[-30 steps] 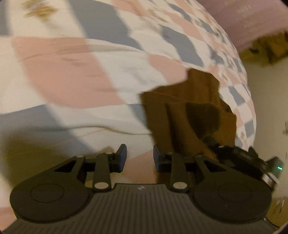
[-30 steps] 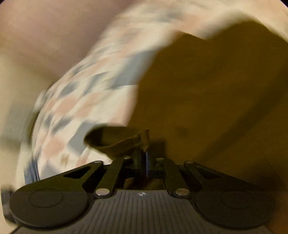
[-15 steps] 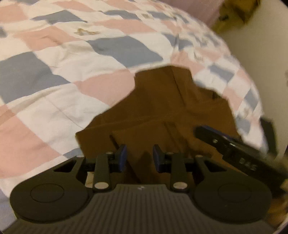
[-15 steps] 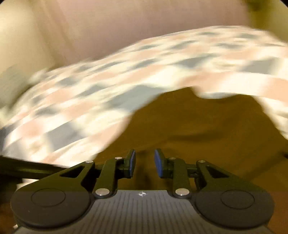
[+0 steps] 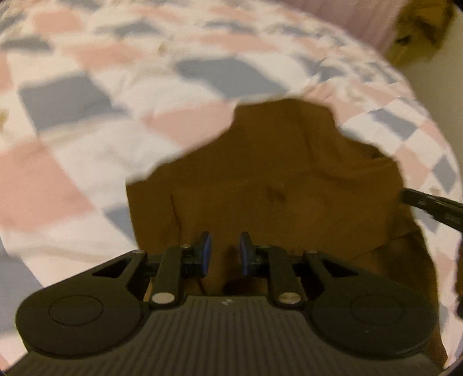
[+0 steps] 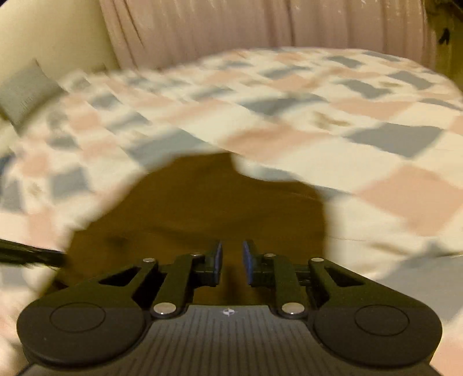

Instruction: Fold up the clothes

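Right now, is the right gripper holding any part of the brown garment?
No, the right gripper is open, with an empty gap between its blue pads above the brown garment.

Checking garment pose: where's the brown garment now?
The brown garment lies on the checked bedspread, directly ahead of both open grippers; in the left wrist view it sits centre-right, reaching the bed's near edge.

bedroom: checked quilt (image 6: 289,121), curtain (image 6: 260,26).
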Tool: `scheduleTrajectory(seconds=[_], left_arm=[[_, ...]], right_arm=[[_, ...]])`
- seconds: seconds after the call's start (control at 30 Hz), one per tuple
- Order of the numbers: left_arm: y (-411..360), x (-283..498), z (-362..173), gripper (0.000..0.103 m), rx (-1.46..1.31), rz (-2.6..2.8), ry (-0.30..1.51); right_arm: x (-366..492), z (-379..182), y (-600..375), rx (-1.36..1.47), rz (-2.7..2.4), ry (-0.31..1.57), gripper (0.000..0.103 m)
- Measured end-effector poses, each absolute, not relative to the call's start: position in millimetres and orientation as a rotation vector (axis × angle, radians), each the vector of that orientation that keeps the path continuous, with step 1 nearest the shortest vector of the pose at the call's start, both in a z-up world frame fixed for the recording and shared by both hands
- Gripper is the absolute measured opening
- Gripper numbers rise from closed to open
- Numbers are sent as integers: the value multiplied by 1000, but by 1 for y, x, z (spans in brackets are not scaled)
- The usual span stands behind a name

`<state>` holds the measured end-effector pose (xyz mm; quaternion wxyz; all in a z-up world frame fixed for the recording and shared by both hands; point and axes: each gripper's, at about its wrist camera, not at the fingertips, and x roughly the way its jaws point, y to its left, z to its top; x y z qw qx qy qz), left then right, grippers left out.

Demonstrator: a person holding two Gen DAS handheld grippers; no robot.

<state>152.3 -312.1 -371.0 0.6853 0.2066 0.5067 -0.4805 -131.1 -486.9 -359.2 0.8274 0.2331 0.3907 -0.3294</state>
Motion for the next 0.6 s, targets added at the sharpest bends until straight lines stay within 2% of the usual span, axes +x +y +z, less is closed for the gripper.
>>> scheduleTrajectory(seconds=[0.07, 0.13, 0.17, 0.2, 0.23, 0.37, 0.47, 0.53, 0.57, 0.6], left_arm=[[-309, 140, -370, 15, 472, -1014, 1120], [-302, 127, -357, 16, 430, -991, 1088], [-297, 121, -348, 18, 398, -984, 1076], [-293, 116, -341, 18, 378, -972, 1075], [-289, 112, -336, 18, 362, -960, 1081], [-283, 94, -324, 18, 354, -929, 1086], [-280, 86, -324, 18, 341, -903, 1106], [-277, 81, -326, 18, 330, -885, 1124], [-277, 79, -326, 18, 327, -877, 1130], [-277, 78, -326, 18, 335, -872, 1130]], right_arm=[[-147, -374, -511, 464, -699, 926, 21], [-166, -368, -523, 490, -660, 868, 22], [-171, -364, -531, 545, -646, 820, 30], [-177, -360, -540, 600, -631, 771, 42], [-183, -359, -550, 666, -620, 727, 45], [-202, -391, -613, 1070, -605, 578, 44], [-213, -421, -642, 1296, -570, 539, 44], [-206, -434, -653, 1354, -544, 544, 13], [-201, -431, -655, 1338, -527, 543, 5], [-199, -421, -653, 1271, -544, 546, 4]])
